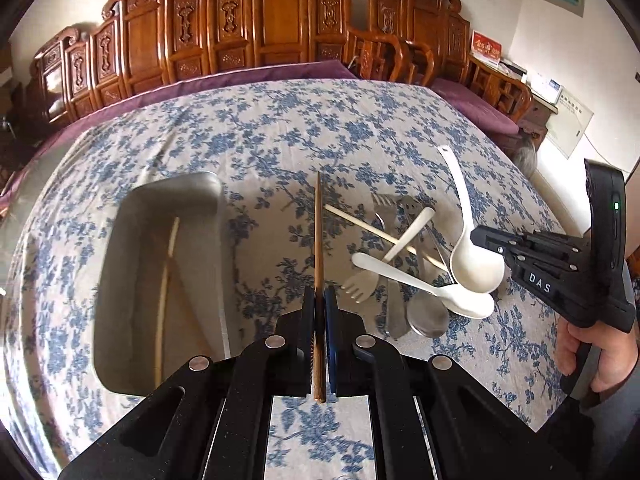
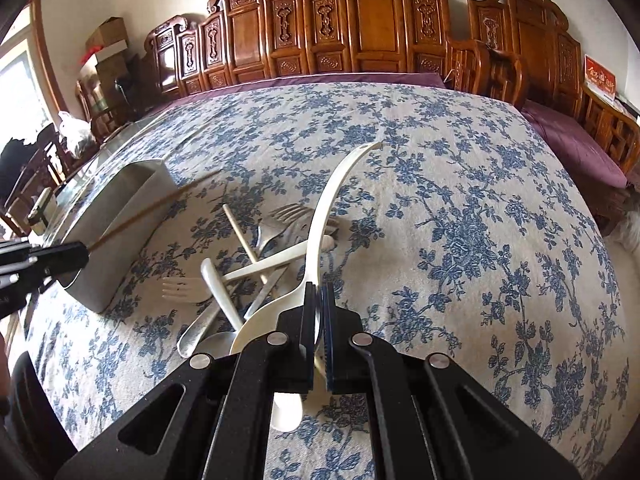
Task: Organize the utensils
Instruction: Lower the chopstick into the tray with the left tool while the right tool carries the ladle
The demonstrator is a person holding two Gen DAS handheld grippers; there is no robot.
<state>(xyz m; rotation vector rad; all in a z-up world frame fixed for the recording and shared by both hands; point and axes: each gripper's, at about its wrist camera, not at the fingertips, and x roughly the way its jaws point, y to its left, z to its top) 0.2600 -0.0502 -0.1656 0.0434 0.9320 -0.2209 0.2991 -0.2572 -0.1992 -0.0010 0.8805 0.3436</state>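
- The step in hand is judged to be the carrying of two picked utensils toward the metal tray (image 1: 120,248), which serves as the landmark here.
- A dark brown chopstick (image 1: 318,240) is clamped between the closed jaws of the left gripper (image 1: 319,300); it points away from the camera and hangs just to the right of the tray, above the floral tablecloth (image 1: 280,128).
- A large white spoon (image 2: 324,216) is pinched near its bowl by the closed jaws of the right gripper (image 2: 319,296), well to the right of the tray and over the utensil pile (image 2: 248,264).
- Two chopsticks (image 1: 168,280) are already seen lying lengthwise inside the tray (one pale, one darker).
- To do the step well, the brown chopstick would best be brought over the tray and turned parallel to those already inside, then lowered close to the floor before release, so that it does not bounce out.
- The spoon's long handle should be kept clear of the pile when lifted (a fork or the pale chopstick could be dragged along).
- Both grippers are tilted steeply downward toward the cloth; the person's right hand (image 1: 600,356) is seen wrapped around the right gripper's handle, far right of the tray.
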